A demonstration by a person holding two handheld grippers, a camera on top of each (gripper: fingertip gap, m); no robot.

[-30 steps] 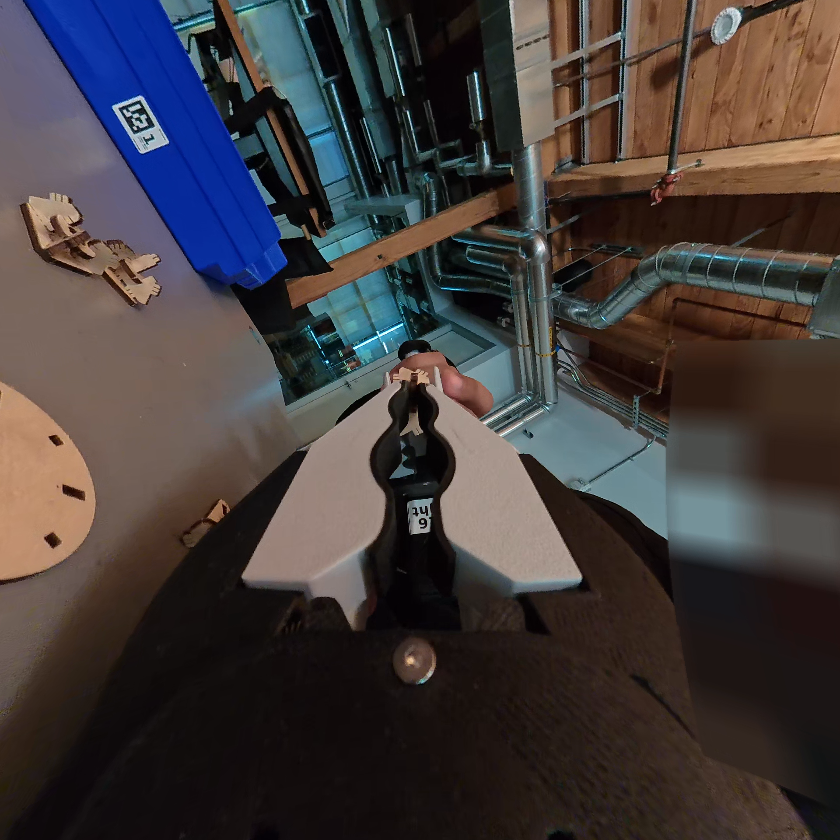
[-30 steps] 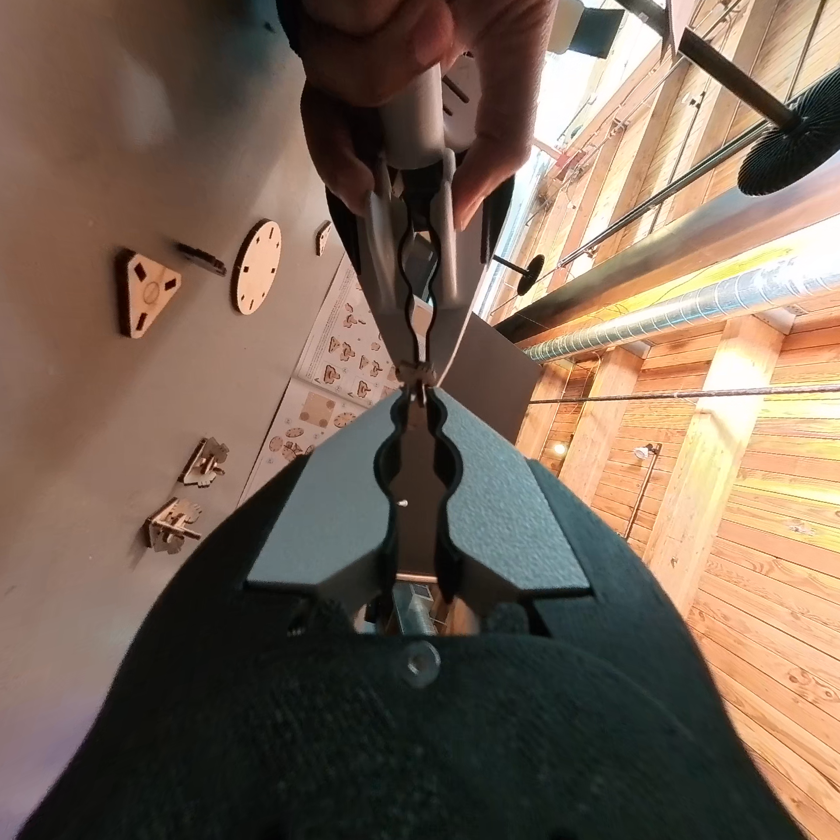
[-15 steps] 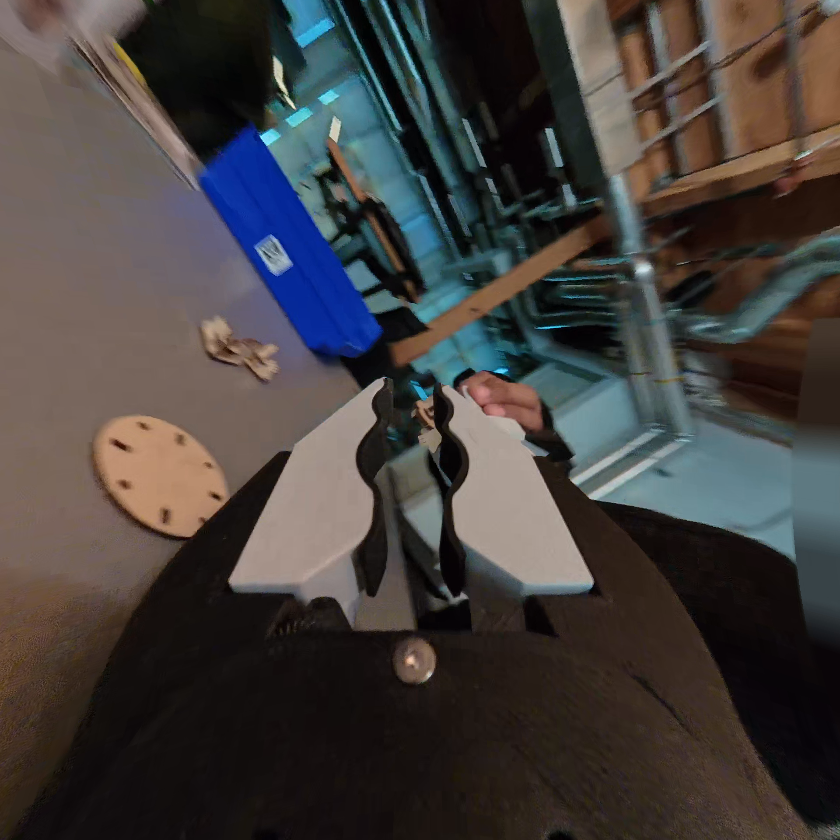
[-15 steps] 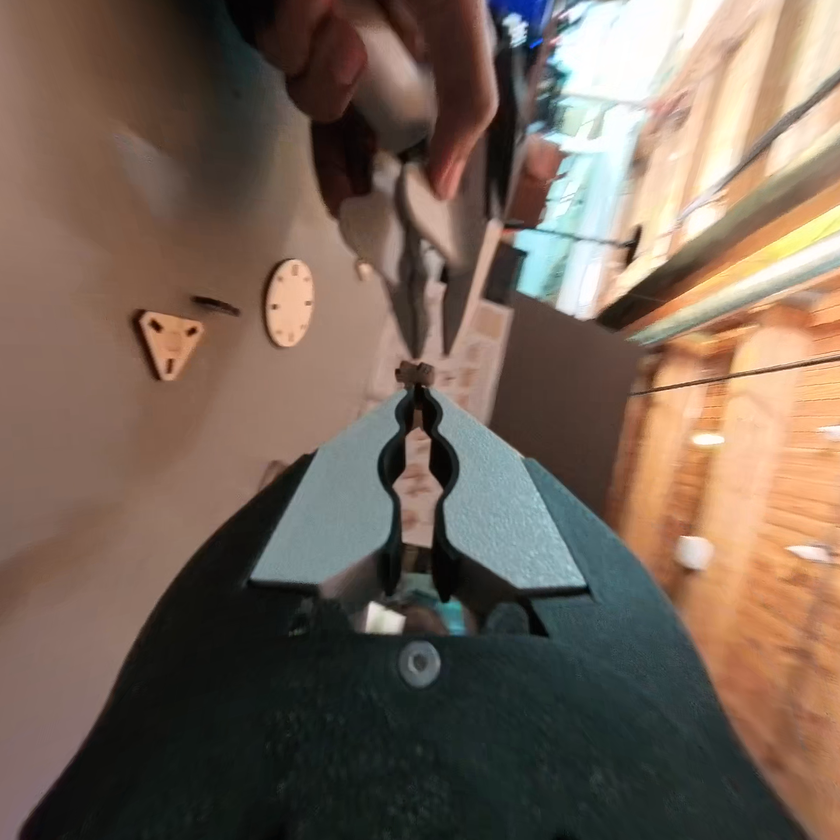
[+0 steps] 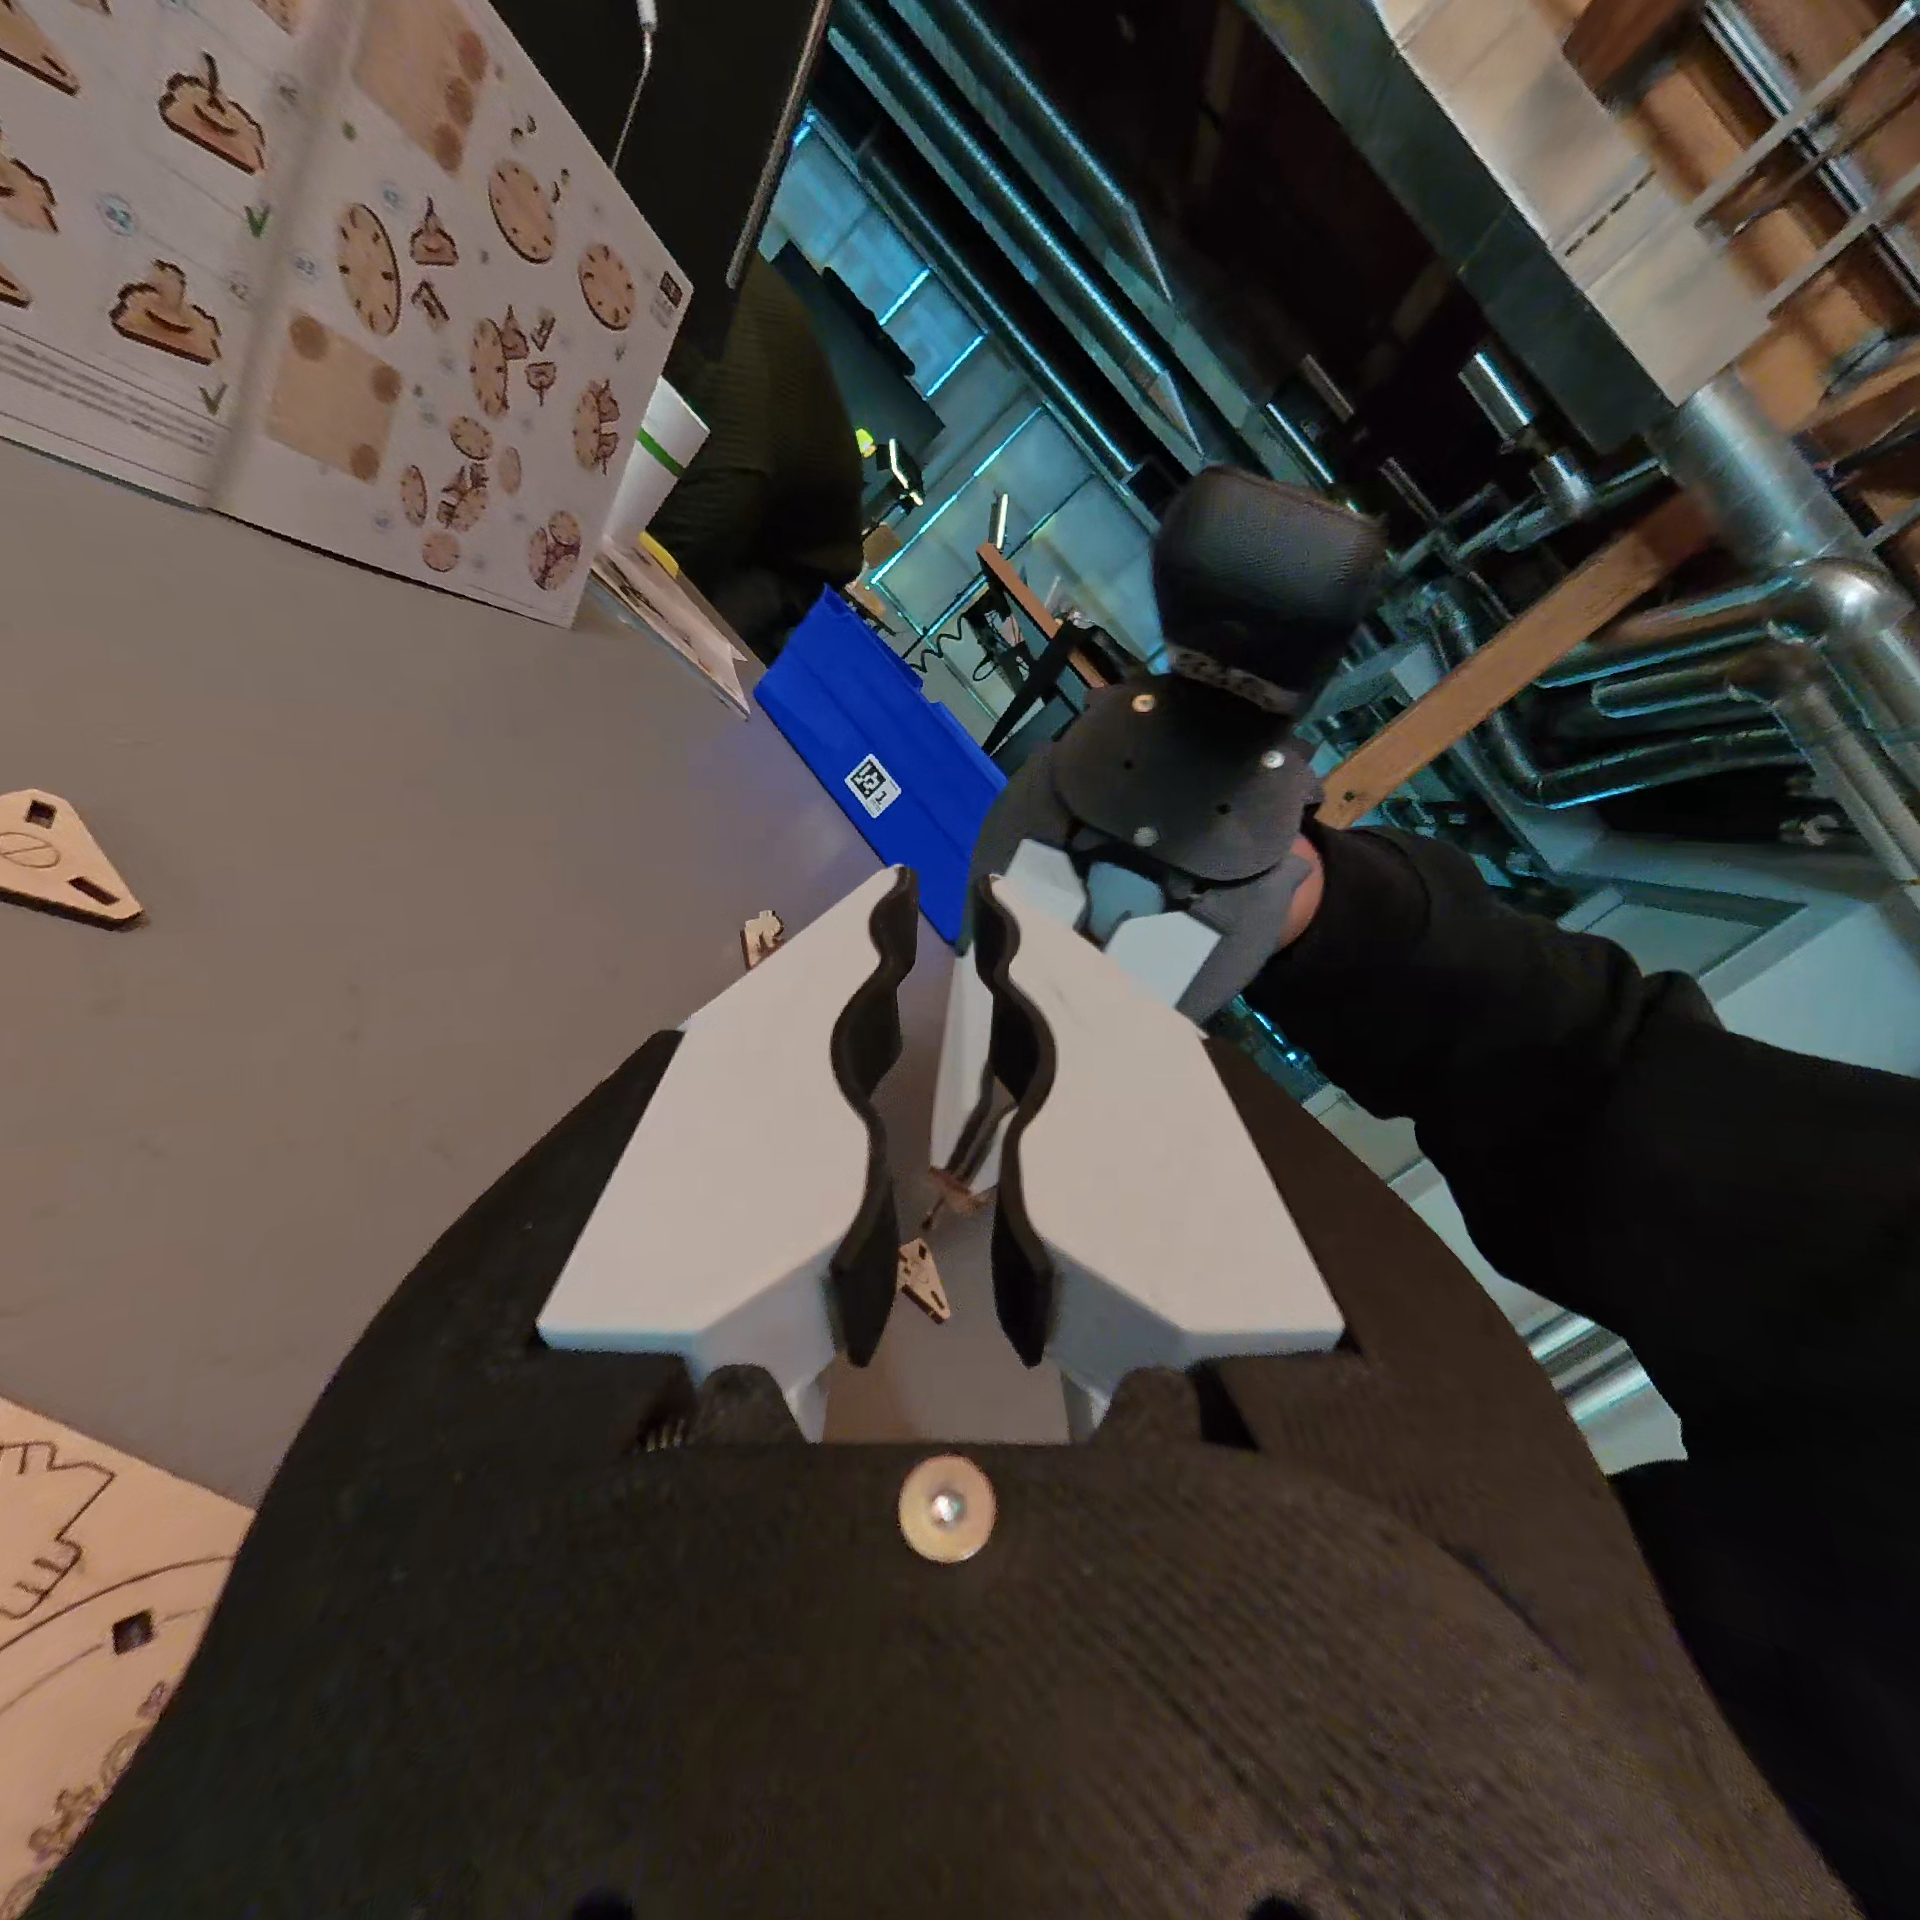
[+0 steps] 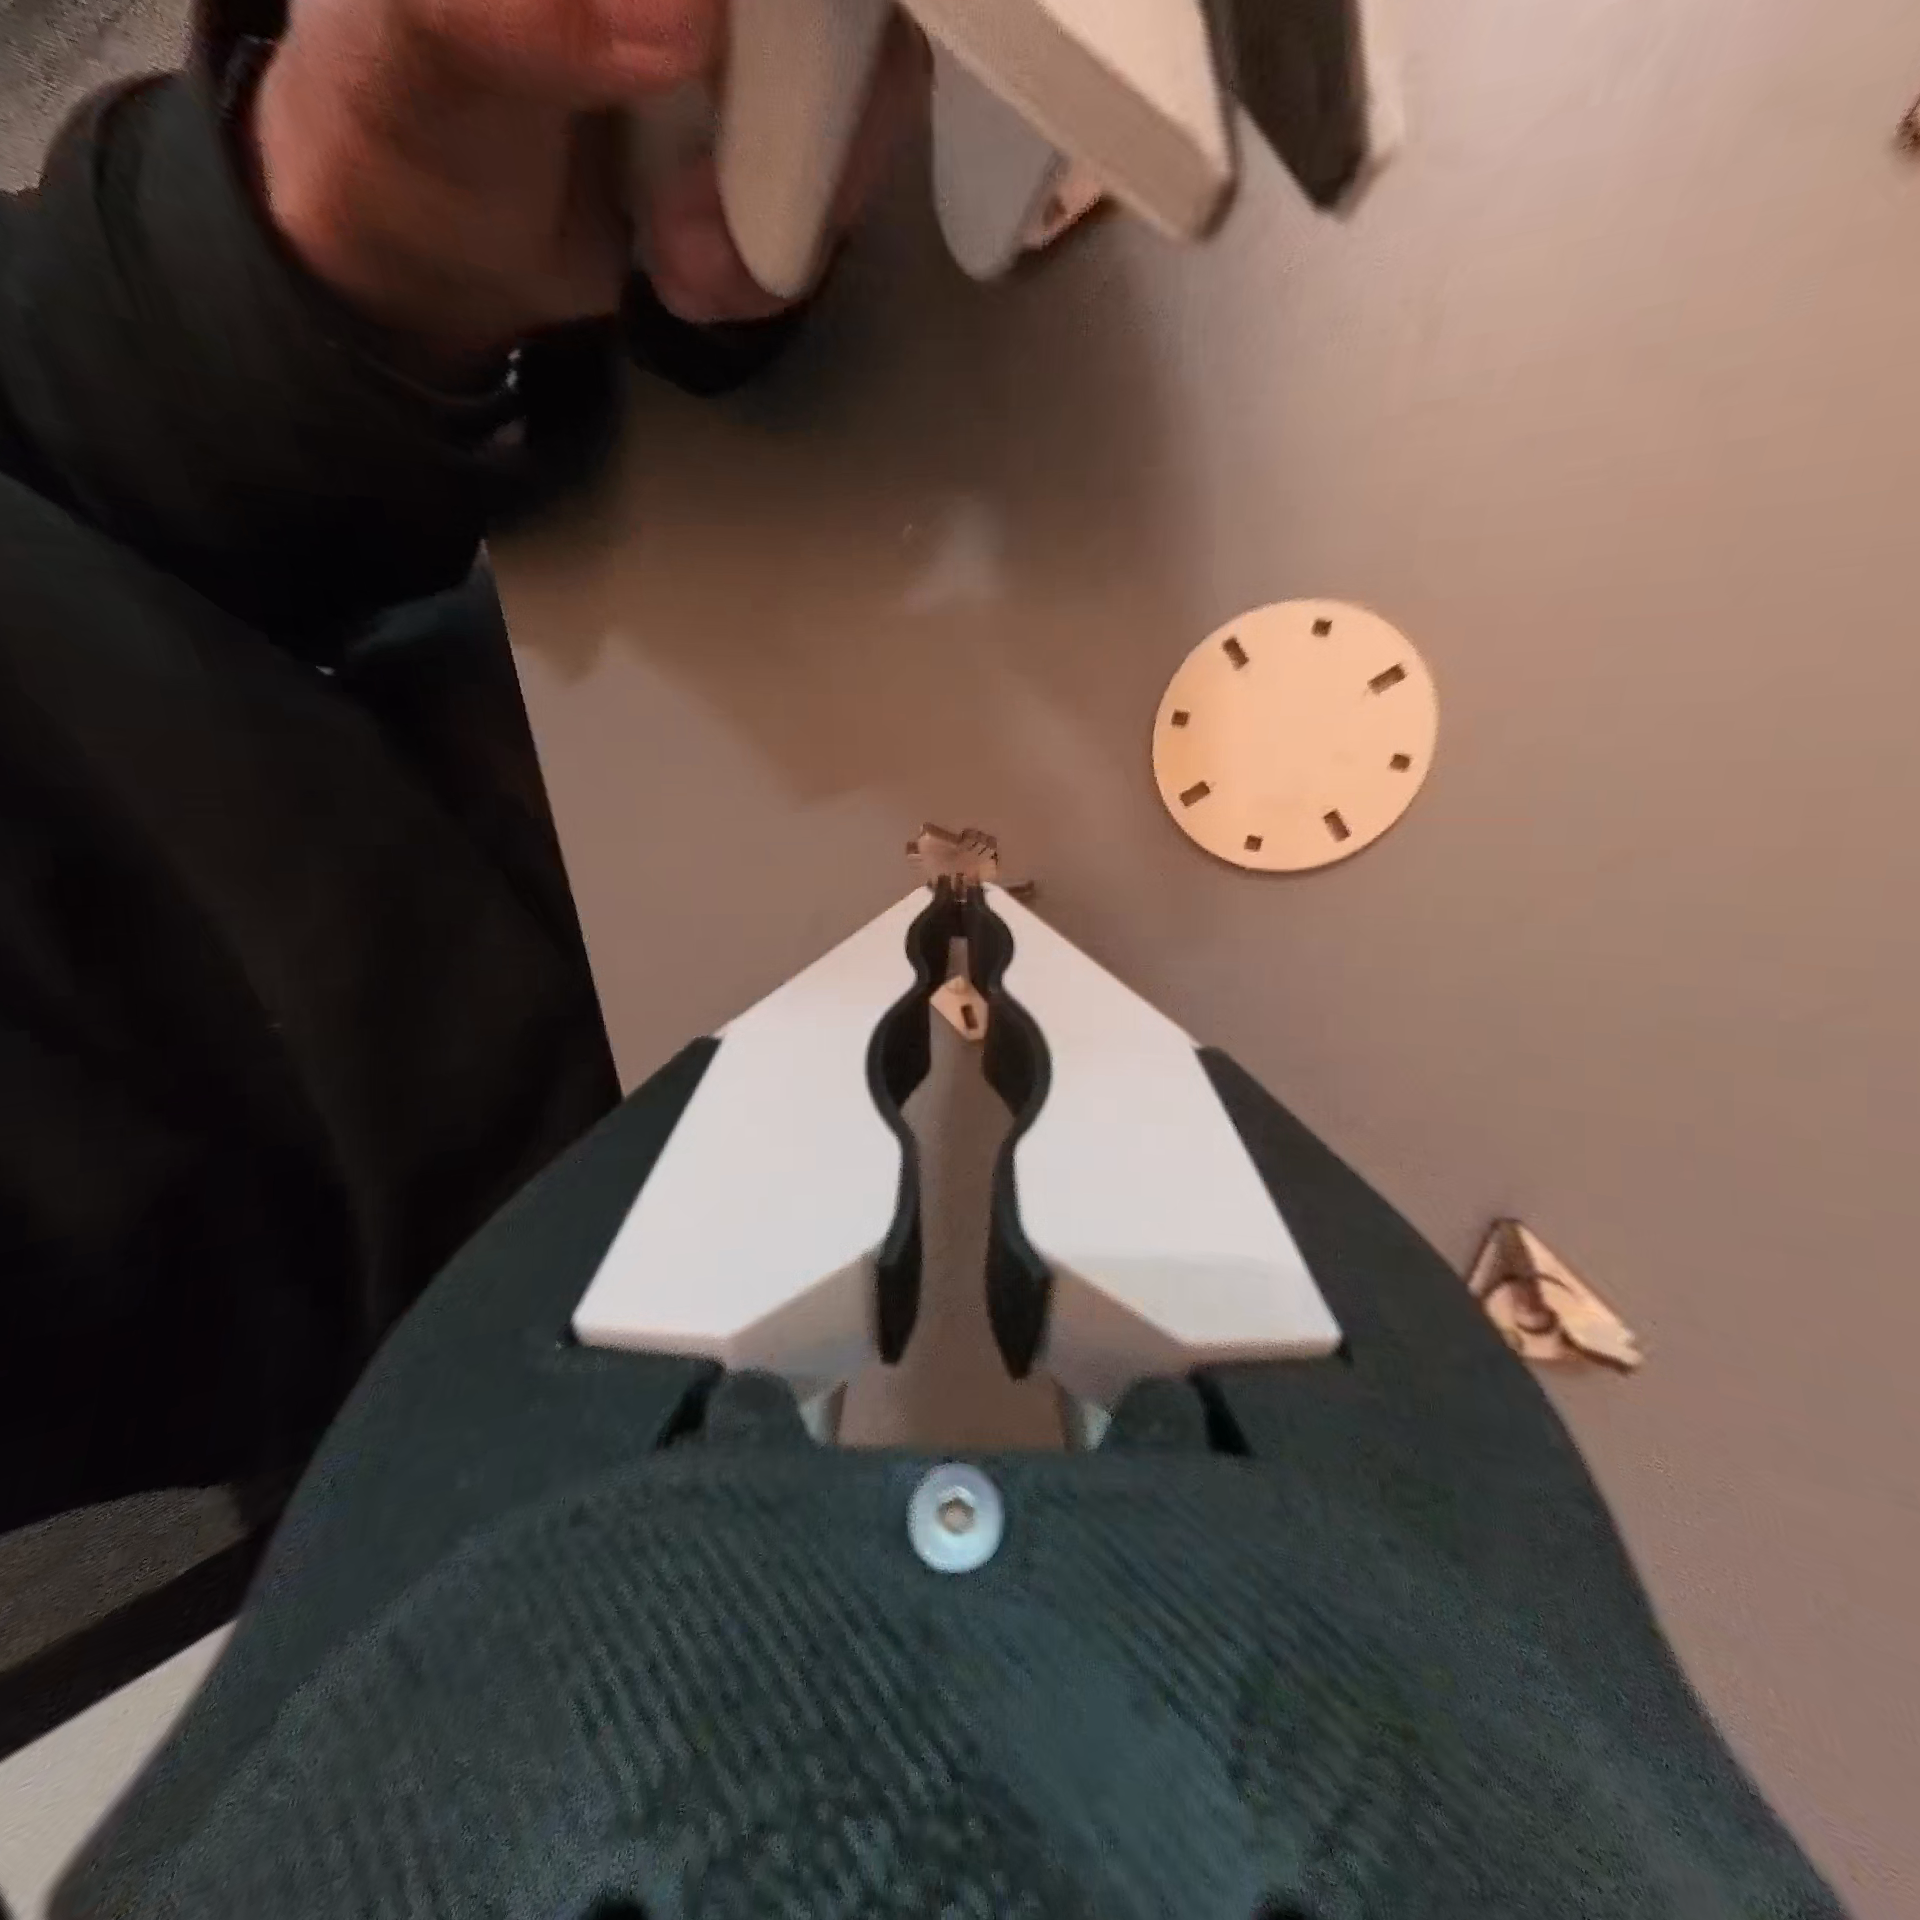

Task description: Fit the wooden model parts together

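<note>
In the left wrist view the left gripper hangs over the grey table with jaws slightly spread and bare, while in the right wrist view the right gripper pinches a small wooden piece at mid-frame, left of a slotted wooden disc.

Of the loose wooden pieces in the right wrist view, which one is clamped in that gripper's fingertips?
The small notched wooden piece, pinched at the right gripper's tips. The round disc and triangular piece lie apart on the table.
</note>
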